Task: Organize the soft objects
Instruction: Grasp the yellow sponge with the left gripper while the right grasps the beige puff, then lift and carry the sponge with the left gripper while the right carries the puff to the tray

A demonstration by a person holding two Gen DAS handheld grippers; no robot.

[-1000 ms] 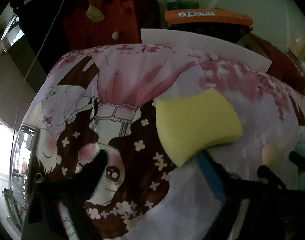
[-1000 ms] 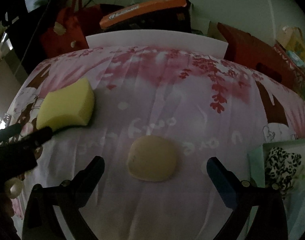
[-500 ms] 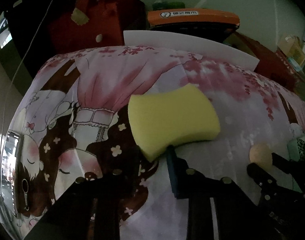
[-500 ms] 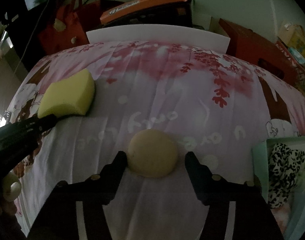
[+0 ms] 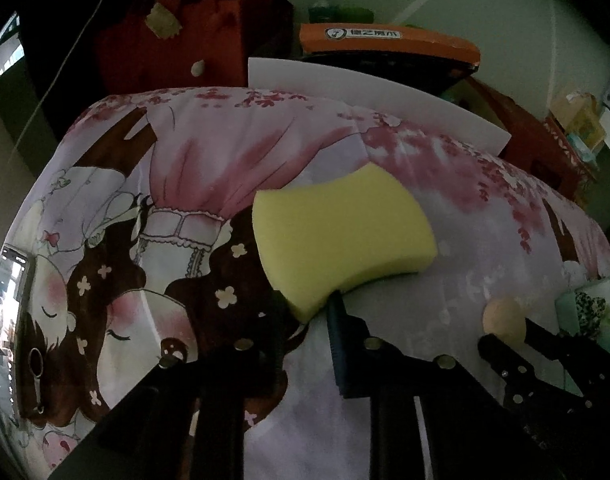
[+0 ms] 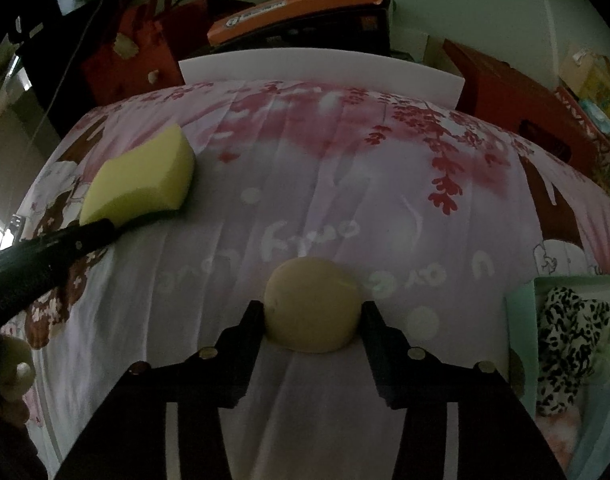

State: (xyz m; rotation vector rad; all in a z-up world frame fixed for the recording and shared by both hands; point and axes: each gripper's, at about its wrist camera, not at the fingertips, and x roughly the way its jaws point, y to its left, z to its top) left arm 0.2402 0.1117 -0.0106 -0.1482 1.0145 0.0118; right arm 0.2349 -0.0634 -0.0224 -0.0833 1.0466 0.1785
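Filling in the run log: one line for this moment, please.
left gripper: closing on yellow sponge | right gripper: closing on beige ball | both on cloth

The orange box (image 5: 389,42) label's characters are illegible.

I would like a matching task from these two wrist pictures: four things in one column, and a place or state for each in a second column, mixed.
Things
1. yellow sponge
2. beige round pad
3. leopard-print item
4. orange case

Places or states
A. behind the cloth, at the back
B. near corner in the closing left claw
C. in the pale green box
D. between the closing right claw fingers

Pairs: 1-B, 2-D, 3-C, 4-A
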